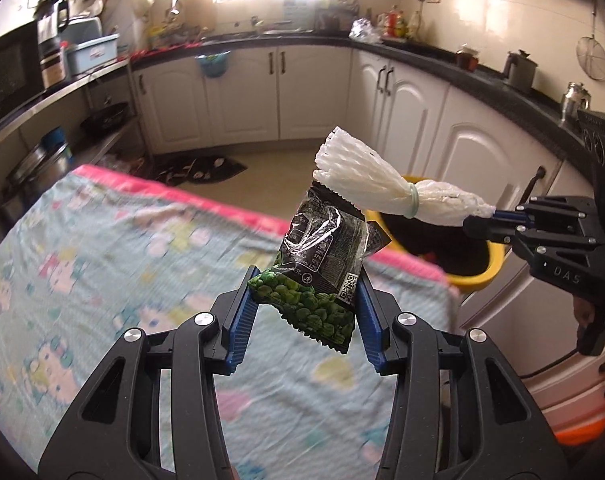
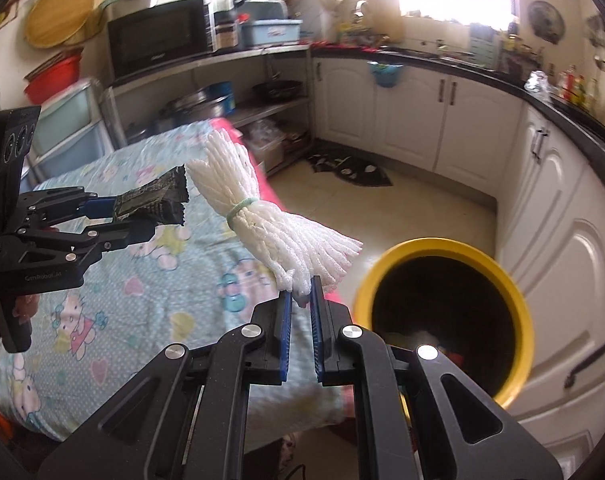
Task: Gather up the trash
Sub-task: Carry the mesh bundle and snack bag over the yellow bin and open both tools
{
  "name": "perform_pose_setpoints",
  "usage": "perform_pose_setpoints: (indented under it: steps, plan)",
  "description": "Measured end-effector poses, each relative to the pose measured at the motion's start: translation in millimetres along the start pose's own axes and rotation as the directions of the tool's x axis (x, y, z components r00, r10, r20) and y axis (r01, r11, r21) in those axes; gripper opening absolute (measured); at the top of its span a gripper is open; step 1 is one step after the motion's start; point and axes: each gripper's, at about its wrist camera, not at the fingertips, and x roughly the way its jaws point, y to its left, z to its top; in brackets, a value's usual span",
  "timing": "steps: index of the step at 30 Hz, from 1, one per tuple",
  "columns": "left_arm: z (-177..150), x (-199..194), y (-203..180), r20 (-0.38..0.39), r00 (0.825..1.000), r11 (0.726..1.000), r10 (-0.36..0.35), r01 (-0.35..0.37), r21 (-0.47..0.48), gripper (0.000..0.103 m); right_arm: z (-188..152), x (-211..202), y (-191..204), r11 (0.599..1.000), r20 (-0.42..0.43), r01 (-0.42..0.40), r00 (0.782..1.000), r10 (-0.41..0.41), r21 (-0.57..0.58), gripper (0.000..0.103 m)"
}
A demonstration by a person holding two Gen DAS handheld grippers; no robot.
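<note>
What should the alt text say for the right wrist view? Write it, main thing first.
The right gripper pinches one end of a white foam net bundle, tied with a green band, beside an open yellow trash bin. To the left, the left gripper holds a dark snack wrapper above a cartoon-print tablecloth.

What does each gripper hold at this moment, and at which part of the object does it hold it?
The left gripper holds a green pea snack packet across its lower half. The right gripper pinches a white foam net bundle by one end.
</note>
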Motion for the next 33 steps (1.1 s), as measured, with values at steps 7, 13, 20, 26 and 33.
perform_pose_setpoints:
  steps: [7,13,20,26,33]
  plan:
    - [28.9,9.8,-31.4,0.034,0.998,0.998,-0.051,0.050,0.031,0.038,-3.0,-25.3,-36.1,0.995,0.039,0.065,0.997,-0.068,0.077,0.009]
    - [45.0,20.5,-54.0,0.049,0.995,0.995,-0.089,0.087,0.048,0.038,-6.6,-43.7,-59.5,0.986,0.061,0.111,0.991,-0.119,0.127,0.009]
    - [61.2,32.0,-77.2,0.056,0.990,0.990,-0.129,0.125,0.063,0.038,-12.9,-61.5,-81.1,0.971,0.079,0.159,0.981,-0.175,0.176,0.009]
    - [71.8,41.7,-95.6,0.063,0.987,0.987,-0.149,0.145,0.071,0.038,-18.9,-72.7,-96.7,0.956,0.087,0.201,0.971,-0.223,0.212,0.009]
    - [82.2,56.3,-117.2,0.067,0.984,0.984,-0.168,0.163,0.076,0.038,-26.1,-77.9,-114.5,0.937,0.085,0.236,0.960,-0.265,0.258,0.009]
